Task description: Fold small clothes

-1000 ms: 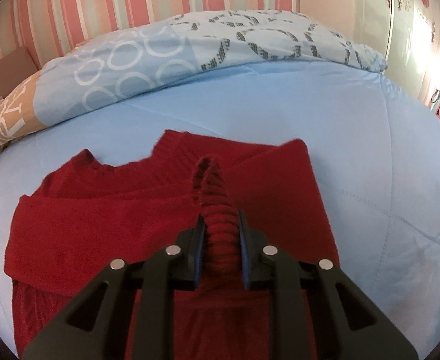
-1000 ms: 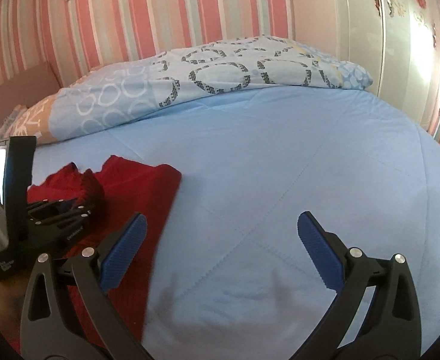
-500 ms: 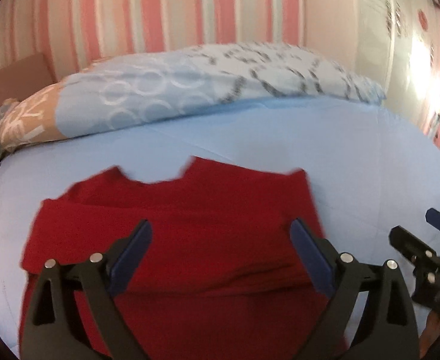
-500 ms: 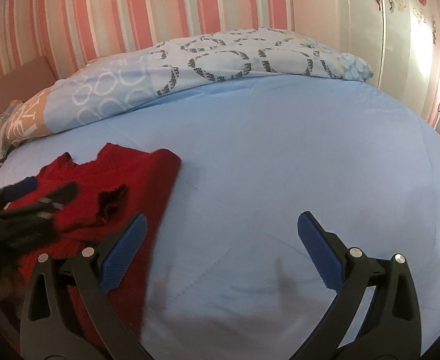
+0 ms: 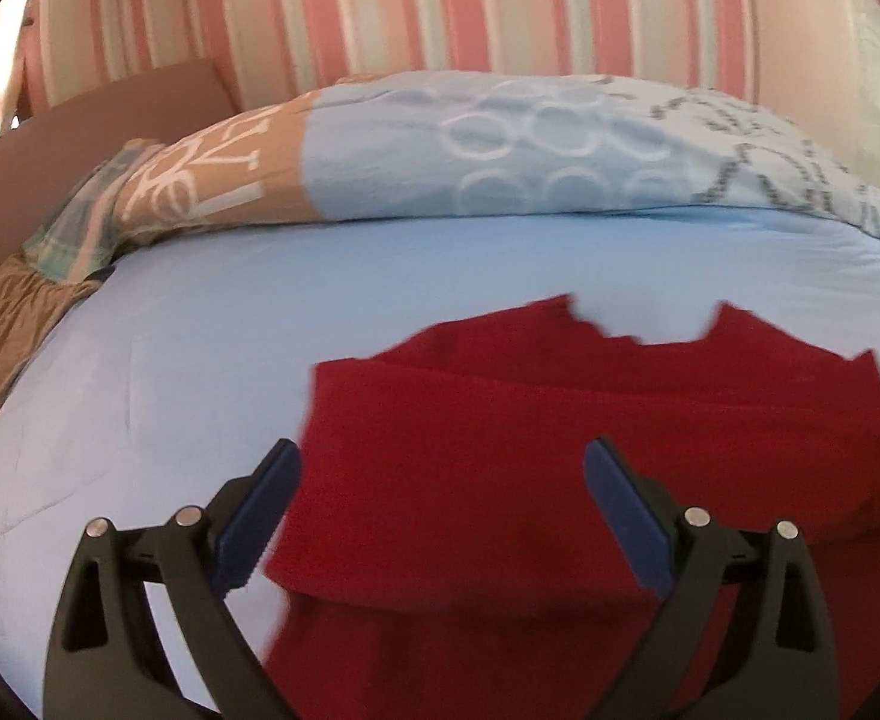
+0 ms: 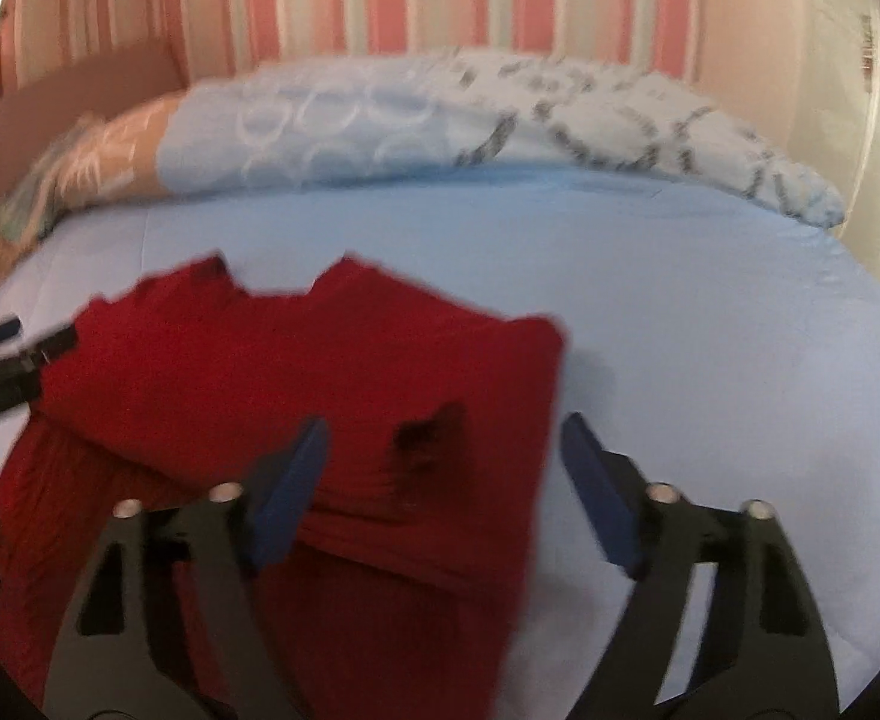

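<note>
- Left gripper (image 5: 440, 498): jaws spread wide, holding nothing; it hovers over the left edge of the red knit sweater (image 5: 590, 450), left blue pad (image 5: 257, 519) over bare sheet, right pad over fabric.
- Right gripper (image 6: 443, 483): jaws likewise apart and empty; it straddles the sweater's right edge, right blue pad (image 6: 599, 492) over the sheet.
- Sweater lies flat on the light blue bed sheet (image 6: 680, 312), at about 9 to 10 o'clock in the right wrist view, centre to 3 o'clock in the left wrist view.
- A sleeve lies crosswise over the body, its cuff (image 6: 422, 441) near the right edge; neckline notch points to 12 o'clock.
- Judgement: sleeve folds appear done; the lower body part, at 6 o'clock, looks not yet folded up toward the collar. Roughly halfway.
- Both views motion-blurred; knit detail unreadable.
- Far, 12 o'clock: patterned duvet (image 5: 560, 156) bunched along the bed's head, striped pink wall (image 5: 440, 6) behind.
</note>
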Action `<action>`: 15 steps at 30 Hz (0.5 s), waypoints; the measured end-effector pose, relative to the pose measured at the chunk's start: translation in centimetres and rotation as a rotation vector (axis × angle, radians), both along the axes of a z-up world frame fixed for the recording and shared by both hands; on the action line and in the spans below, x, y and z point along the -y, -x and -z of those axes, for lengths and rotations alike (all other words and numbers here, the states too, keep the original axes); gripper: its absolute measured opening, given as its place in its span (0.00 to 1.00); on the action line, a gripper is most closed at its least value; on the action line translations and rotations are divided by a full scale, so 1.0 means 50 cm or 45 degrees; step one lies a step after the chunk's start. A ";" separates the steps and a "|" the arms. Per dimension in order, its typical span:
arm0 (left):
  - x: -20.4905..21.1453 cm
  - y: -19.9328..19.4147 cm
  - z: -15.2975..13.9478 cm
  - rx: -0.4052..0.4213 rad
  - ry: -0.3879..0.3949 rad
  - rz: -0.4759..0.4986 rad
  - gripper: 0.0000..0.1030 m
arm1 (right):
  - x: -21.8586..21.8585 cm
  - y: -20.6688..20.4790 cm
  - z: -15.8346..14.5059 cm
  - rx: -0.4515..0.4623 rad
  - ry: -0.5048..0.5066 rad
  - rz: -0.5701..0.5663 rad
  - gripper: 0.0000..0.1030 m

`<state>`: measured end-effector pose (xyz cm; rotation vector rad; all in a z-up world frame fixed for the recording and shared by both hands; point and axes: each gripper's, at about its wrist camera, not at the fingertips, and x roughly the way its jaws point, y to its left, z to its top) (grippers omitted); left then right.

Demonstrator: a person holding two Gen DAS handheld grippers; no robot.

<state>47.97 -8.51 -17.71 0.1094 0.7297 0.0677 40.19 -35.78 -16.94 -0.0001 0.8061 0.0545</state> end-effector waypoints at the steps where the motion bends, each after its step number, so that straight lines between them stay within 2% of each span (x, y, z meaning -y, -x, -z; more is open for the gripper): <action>1: -0.016 -0.008 0.005 -0.009 -0.005 -0.013 0.93 | -0.010 -0.015 0.014 -0.041 0.000 0.002 0.67; 2: -0.028 -0.018 0.011 -0.019 -0.012 -0.020 0.93 | -0.016 -0.026 0.025 -0.072 -0.011 0.002 0.56; 3: -0.037 -0.024 0.016 -0.029 -0.019 -0.024 0.93 | -0.020 -0.038 0.036 -0.106 -0.028 0.001 0.37; 5: -0.052 -0.031 0.031 -0.052 -0.035 -0.026 0.93 | -0.021 -0.045 0.050 -0.138 -0.029 0.025 0.24; 6: -0.055 -0.031 0.035 -0.059 -0.036 -0.025 0.93 | -0.018 -0.046 0.049 -0.129 -0.030 0.037 0.16; 8: -0.060 -0.031 0.045 -0.069 -0.041 -0.022 0.93 | -0.006 -0.048 0.033 -0.088 -0.045 0.068 0.06; 11: -0.063 -0.037 0.064 -0.083 -0.061 -0.010 0.93 | -0.001 -0.042 0.004 0.006 0.010 0.093 0.03; 15: -0.071 -0.044 0.096 -0.138 -0.053 -0.012 0.96 | -0.010 -0.065 0.058 -0.094 0.141 0.078 0.04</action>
